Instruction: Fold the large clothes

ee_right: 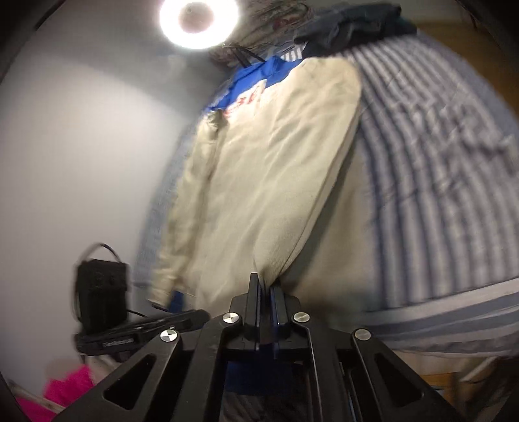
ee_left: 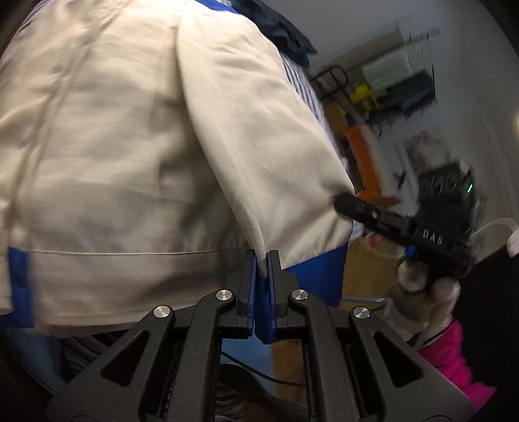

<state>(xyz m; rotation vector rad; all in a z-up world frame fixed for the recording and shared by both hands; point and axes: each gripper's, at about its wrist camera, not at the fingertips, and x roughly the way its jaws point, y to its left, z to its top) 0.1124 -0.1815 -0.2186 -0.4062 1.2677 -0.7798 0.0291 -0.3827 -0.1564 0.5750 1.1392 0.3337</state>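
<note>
A large cream jacket [ee_left: 129, 146] with blue trim lies spread over a striped bed. My left gripper [ee_left: 262, 256] is shut on a fold of its cream hem, with blue trim between the pads lower down. To the right, my right gripper [ee_left: 340, 201] pinches the jacket's corner, held by a gloved hand [ee_left: 421, 292]. In the right wrist view the cream jacket [ee_right: 266, 178] stretches away, blue collar at the far end. My right gripper [ee_right: 264, 282] is shut on a bunched fold of it. My left gripper [ee_right: 201, 315] reaches in from the lower left at the hem.
A blue-and-white striped sheet [ee_right: 438, 162] covers the bed. Dark clothes [ee_right: 350, 22] are piled at its far end. A ring light [ee_right: 198, 19] glares above. An orange stand [ee_left: 366, 155] and a wire rack [ee_left: 402, 74] stand beside the bed. A pink sleeve [ee_left: 454, 353] shows below the hand.
</note>
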